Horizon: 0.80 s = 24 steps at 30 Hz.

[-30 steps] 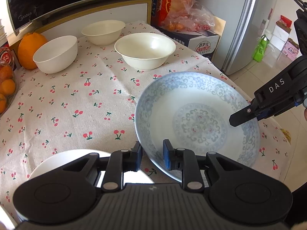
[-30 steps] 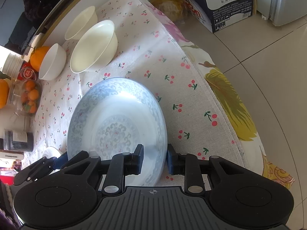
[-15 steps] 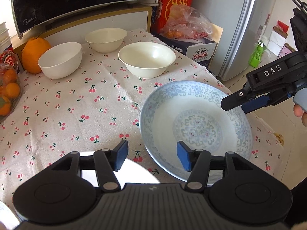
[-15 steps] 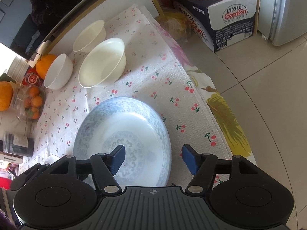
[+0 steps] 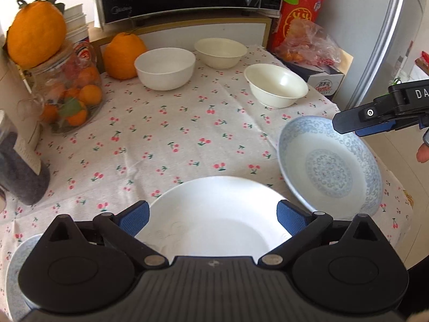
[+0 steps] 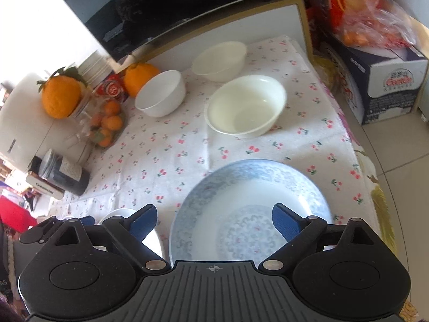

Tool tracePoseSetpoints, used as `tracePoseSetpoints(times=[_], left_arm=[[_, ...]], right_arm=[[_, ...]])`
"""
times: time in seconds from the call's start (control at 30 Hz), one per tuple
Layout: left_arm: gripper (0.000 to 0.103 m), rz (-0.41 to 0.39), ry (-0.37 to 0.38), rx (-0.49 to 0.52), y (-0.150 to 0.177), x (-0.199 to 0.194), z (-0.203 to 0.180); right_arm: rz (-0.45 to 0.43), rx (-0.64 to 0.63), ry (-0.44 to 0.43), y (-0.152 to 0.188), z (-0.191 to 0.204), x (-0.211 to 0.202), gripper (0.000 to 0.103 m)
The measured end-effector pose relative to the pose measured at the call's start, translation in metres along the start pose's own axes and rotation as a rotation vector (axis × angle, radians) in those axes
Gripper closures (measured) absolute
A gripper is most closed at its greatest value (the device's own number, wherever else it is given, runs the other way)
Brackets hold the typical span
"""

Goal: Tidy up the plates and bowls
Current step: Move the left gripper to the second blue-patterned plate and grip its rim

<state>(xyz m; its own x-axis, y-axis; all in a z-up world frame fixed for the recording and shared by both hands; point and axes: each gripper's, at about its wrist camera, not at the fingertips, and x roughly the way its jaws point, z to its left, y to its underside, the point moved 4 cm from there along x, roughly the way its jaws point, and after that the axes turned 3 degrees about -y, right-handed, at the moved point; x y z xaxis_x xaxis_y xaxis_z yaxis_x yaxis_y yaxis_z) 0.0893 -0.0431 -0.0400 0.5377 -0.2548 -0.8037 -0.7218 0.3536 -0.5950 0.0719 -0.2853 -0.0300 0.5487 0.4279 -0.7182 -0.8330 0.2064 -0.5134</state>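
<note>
Both claws have just been opening and now gape, holding nothing. White plate (image 5: 214,214) lies on the tabletop under the left claw (image 5: 213,218); blue plate (image 6: 249,214) under the right claw (image 6: 214,221), nearer it

Both grippers' jaws opened — releasing the patterned plate (image 6: 249,214) — and lifted.

Both grippers point steeply downward with their jaws spread wide — they have just been opening, and nothing is pinched between the blue pads. The left gripper (image 5: 213,218) hangs empty. The right gripper (image 6: 214,220) is empty too — seen from the left, a fingertip shows beside its handle at the far right.
</note>
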Motion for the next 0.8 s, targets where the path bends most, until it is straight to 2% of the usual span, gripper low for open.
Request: tracePoseSetpoints(times=[0.37, 0.57, 0.8], left_arm=[[0.0, 0.01, -0.144, -0.049, 0.03, -0.03, 0.079], [0.001, 0.026, -0.2, -0.066, 0.046, -0.042, 0.115], [0.001, 0.063, -0.231, -0.14, 0.066, -0.051, 0.154]], right_arm=[[0.048, -0.27, -0.098, 0.018, 0.09, 0.048, 0.005], [0.075, -0.354, -0.158, 0.031, 0.132, 0.073, 0.004], [0.137, -0.41, -0.221, 0.042, 0.173, 0.098, 0.004]])
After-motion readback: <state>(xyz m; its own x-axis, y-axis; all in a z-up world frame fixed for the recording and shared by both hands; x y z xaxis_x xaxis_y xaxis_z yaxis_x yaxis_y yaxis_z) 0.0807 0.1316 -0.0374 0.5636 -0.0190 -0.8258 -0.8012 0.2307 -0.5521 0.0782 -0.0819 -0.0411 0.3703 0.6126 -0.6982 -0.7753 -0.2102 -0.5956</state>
